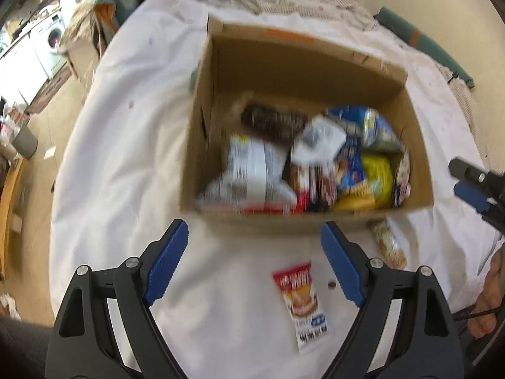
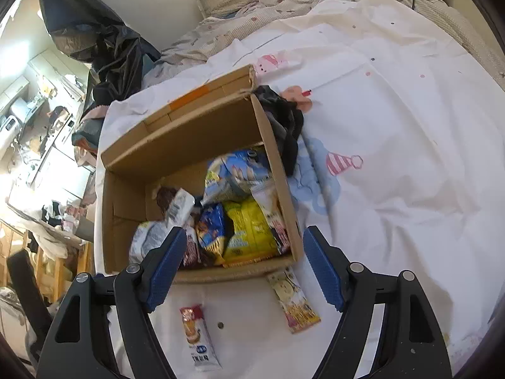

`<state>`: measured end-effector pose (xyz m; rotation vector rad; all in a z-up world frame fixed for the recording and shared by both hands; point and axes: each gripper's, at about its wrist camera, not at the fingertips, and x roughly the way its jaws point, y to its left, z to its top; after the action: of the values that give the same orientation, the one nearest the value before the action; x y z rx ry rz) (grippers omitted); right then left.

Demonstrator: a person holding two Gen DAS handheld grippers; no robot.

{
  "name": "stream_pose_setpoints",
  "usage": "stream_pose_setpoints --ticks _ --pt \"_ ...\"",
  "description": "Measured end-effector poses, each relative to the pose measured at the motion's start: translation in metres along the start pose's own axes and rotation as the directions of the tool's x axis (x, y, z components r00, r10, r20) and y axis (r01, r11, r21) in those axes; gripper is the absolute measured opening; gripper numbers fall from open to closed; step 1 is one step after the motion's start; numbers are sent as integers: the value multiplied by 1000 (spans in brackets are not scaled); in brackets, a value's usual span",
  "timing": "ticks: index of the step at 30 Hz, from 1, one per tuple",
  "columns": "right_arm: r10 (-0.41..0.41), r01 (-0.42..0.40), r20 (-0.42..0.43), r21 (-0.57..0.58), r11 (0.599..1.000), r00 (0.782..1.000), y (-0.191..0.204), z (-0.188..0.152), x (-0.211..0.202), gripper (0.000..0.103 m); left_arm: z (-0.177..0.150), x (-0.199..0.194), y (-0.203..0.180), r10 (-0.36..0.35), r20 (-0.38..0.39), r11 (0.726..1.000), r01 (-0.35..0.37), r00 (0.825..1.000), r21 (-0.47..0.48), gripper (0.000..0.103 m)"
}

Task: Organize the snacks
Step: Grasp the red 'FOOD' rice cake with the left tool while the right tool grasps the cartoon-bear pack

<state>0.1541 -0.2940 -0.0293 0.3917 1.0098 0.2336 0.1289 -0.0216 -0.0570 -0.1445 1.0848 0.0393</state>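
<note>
An open cardboard box (image 1: 202, 101) (image 2: 277, 170) sits on a white bedsheet and holds several snack packets: white, brown, blue and yellow ones. Two packets lie on the sheet in front of it. One is a red-and-white snack bar (image 1: 303, 303) (image 2: 199, 334). The other is a pale yellow packet (image 1: 389, 248) (image 2: 295, 300). My left gripper (image 1: 254, 249) stands open above the sheet, with the red-and-white bar just below and between its blue pads, untouched. My right gripper (image 2: 244, 252) is open over the box's near wall, empty. Its tip (image 1: 473, 183) shows at the right edge of the left wrist view.
A dark cloth (image 2: 284, 126) hangs by the box's right wall. Rumpled bedding (image 2: 240, 3) and a black plastic bag (image 2: 104, 44) lie behind. The bed's left edge (image 1: 66, 145) drops to a cluttered floor. A person's hand (image 1: 489, 303) is at the right.
</note>
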Motion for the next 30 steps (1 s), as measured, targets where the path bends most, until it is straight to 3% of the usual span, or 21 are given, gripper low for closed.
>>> stream_pose_setpoints --ticks 6,9,13,16,19,21,22,24,25,26,28,30 --pt "-52 51 -46 -28 998 998 -11 -17 1 79 -46 26 -25 5 -126 999 0 992 39 84" --pt "-95 90 -114 -51 995 989 -15 -26 14 79 -63 38 -42 -11 -176 997 24 984 75 84" --pt "-218 186 -214 -160 969 952 -11 -38 45 79 -71 49 -55 45 -182 990 -20 982 139 84" --pt "-267 205 -296 -224 953 917 -8 -48 73 79 -72 59 -51 38 -225 994 -13 974 110 82" --pt "-340 244 -319 -304 921 885 -3 -57 93 79 -72 63 -45 28 -233 996 -8 972 88 79" --pt "-359 248 -334 -331 910 872 -2 -62 101 77 -72 64 -44 29 -236 995 -6 971 99 72" --pt "-377 254 -335 -357 899 864 0 -64 105 76 -72 65 -43 31 -241 995 -6 970 100 63" --pt "-412 271 -320 -403 874 853 4 -68 108 68 -74 68 -42 32 -258 995 -7 966 96 48" --pt "-420 269 -315 -425 864 851 6 -71 109 63 -74 70 -41 33 -269 995 -7 963 95 35" --pt "-421 266 -313 -435 860 851 7 -73 109 50 -74 70 -41 33 -272 995 -8 962 95 28" --pt "-411 245 -318 -452 858 855 9 -76 107 28 -72 69 -41 27 -274 995 1 961 99 28" --pt "-386 214 -328 -455 864 862 11 -81 104 27 -72 65 -37 32 -268 995 -5 963 99 28"
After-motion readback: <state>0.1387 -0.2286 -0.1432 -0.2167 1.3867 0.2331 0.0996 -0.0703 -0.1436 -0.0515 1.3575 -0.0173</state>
